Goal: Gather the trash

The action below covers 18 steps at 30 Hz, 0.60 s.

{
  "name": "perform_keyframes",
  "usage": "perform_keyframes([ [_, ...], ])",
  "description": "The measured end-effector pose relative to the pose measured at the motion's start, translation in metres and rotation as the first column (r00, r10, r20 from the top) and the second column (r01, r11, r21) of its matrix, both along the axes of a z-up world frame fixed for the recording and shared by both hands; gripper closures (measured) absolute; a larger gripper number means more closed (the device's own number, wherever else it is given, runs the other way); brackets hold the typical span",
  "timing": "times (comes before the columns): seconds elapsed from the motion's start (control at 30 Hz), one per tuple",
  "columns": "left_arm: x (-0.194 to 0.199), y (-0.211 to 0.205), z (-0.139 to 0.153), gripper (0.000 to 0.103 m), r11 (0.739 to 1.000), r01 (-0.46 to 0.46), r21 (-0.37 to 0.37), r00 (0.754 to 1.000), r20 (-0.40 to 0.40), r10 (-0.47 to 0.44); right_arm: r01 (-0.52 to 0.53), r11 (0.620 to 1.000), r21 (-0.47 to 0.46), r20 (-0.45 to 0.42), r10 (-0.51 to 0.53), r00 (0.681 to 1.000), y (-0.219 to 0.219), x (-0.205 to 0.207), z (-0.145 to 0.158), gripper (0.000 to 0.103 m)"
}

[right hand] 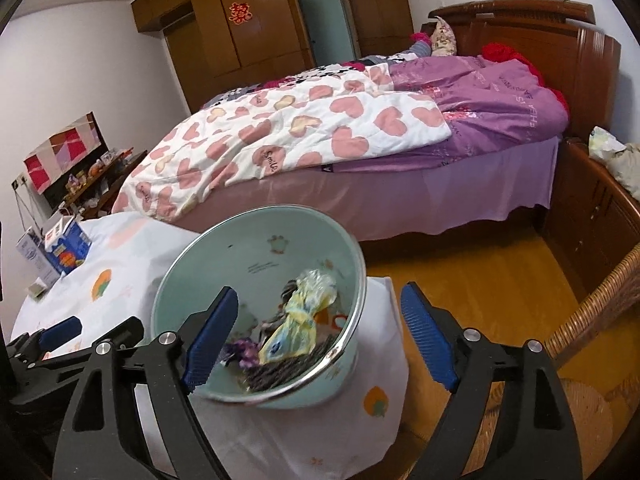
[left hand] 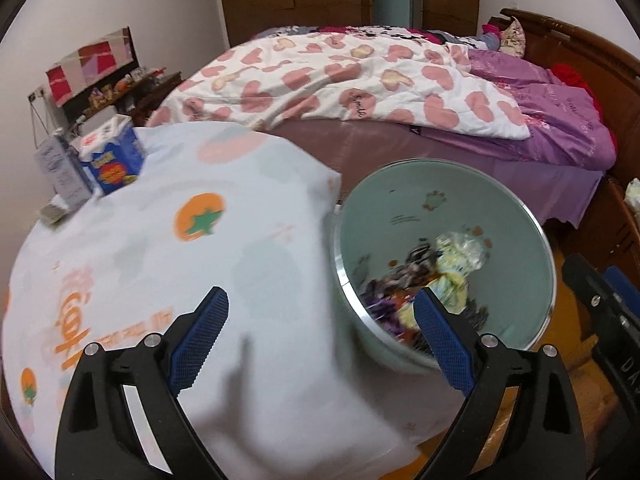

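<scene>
Left wrist view: our left gripper [left hand: 320, 338] sits nearest, its two blue-padded fingers [left hand: 200, 338] spread wide with nothing between them. Under them lies one surface [left hand: 132, 248] under a pale cloth printed with orange fruit. One mint-green bin [left hand: 480, 200] with a metal rim stands just beside the cloth's right edge, and the trash [left hand: 432, 280] lies in its bottom: one yellow-and-clear wrapper, plus a dark and purple jumble we cannot count. Two cartons stand at the far left of the surface, one blue carton [left hand: 114, 156] and one grey carton [left hand: 66, 168], touching. One bed [left hand: 400, 144] is behind. Part of our right gripper [left hand: 604, 316] shows at the right edge.

Right wrist view: our right gripper [right hand: 318, 338] is released too, two fingers [right hand: 212, 338] apart and empty, framing the bin [right hand: 256, 236]. The trash [right hand: 296, 320] rests inside. One wicker chair [right hand: 600, 312] stands on the right, and our left gripper [right hand: 48, 340] shows at the lower left over the surface [right hand: 120, 256].
</scene>
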State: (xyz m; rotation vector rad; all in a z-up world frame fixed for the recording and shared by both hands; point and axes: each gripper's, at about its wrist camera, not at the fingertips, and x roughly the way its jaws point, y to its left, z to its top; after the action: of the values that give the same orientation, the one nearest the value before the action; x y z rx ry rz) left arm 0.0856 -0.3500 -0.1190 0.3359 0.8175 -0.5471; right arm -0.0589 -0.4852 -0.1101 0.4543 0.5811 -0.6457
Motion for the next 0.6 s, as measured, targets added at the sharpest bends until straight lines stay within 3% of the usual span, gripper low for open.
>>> perform_keyframes([
  [0.6,-0.057,0.082,0.042,0.006,0.995,-0.052,-0.083,0.994,0.096,0.060,-0.068,0.991,-0.112,0.087,0.078,0.993,0.079,-0.043,0.049,0.016],
])
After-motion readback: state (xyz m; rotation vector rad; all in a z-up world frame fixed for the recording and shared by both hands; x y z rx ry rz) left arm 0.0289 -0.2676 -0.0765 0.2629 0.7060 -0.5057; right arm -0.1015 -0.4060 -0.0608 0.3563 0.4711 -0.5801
